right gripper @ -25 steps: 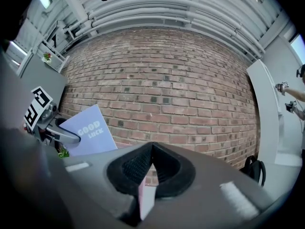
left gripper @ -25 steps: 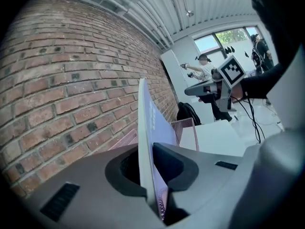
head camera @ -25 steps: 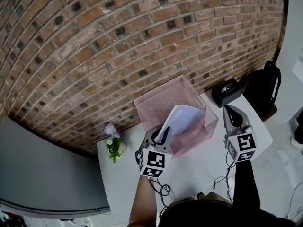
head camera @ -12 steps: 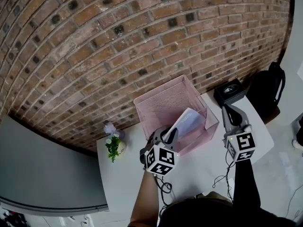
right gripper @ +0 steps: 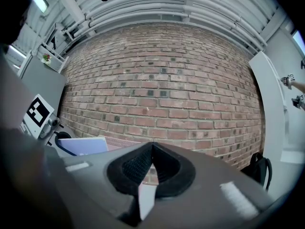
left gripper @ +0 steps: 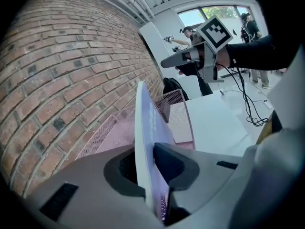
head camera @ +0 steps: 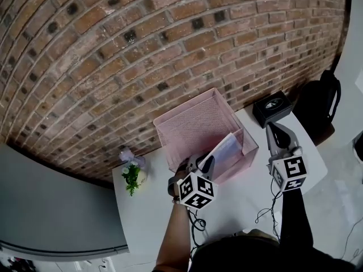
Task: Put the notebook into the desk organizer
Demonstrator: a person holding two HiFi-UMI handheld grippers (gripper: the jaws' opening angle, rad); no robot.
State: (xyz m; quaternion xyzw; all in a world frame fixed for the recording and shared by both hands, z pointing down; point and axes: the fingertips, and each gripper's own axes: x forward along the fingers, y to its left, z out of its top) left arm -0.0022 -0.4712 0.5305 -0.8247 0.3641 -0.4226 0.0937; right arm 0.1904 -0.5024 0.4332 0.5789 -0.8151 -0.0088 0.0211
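A pink mesh desk organizer [head camera: 198, 123] is set at the far edge of the white desk [head camera: 249, 191], against the brick wall [head camera: 142, 50]. The notebook [head camera: 228, 147] is seen tilted inside the organizer, towards its right-hand side, with its pale cover turned up. Its near edge sticks out over the organizer's near wall.

That near edge is caught between the left tongs [head camera: 202, 163]. In the left gripper view the notebook stands on edge between the two dark pads, which are still laid against it (the jaws are opening at this moment). Whether the notebook's far end rests on the organizer's floor cannot be told.

The right tongs [head camera: 273, 132] are held above the right part of the desk, just beside the organizer's right wall and apart from it. Their jaws are pressed together, with nothing between them.

A black box [head camera: 272, 109] is placed at the desk's far right corner, near the tip of the right tongs. A small potted plant [head camera: 132, 176] is set by the far left corner, well apart from the organizer. A black bag [head camera: 317, 103] is seen on the floor beyond the desk's right edge.
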